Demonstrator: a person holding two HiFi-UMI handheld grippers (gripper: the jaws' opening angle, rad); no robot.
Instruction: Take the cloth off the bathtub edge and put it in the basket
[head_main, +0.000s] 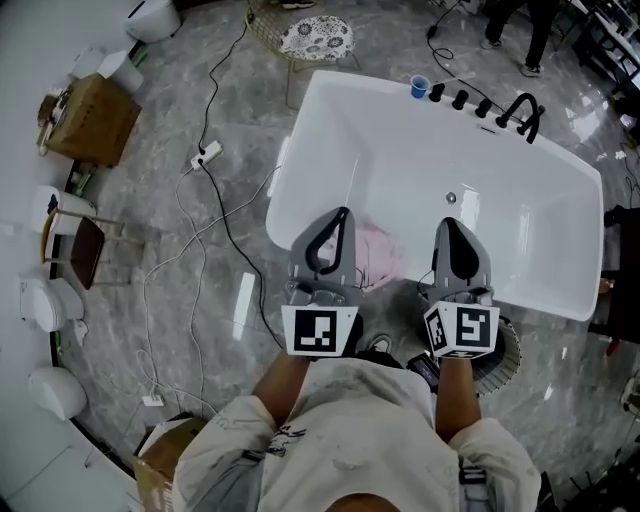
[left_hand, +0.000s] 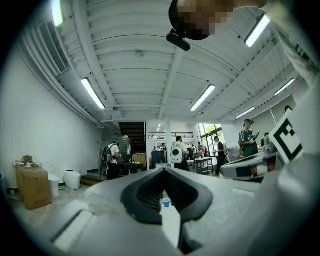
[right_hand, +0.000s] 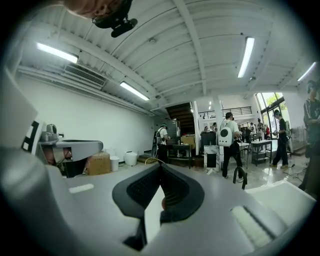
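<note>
Between the two pairs of jaws, just behind their tips, the pink cloth (head_main: 378, 256) lies on the near edge of the bathtub (head_main: 300, 150). The left gripper (head_main: 344, 213) and right gripper (head_main: 447, 222) hover with jaws fully together, holding nothing. The basket (head_main: 508, 352) sits behind the right jaws. Advice: part one pair wide, straddle a raised fold, pinch firmly.

The left forearm (head_main: 285, 375) and right forearm (head_main: 455, 392) are reaching forward, side by side. The left gripper (head_main: 341, 214) is pointing away from the body, jaws pressed together, nothing between them. The right gripper (head_main: 447, 222) is running parallel on the right, jaws likewise together and empty.
</note>
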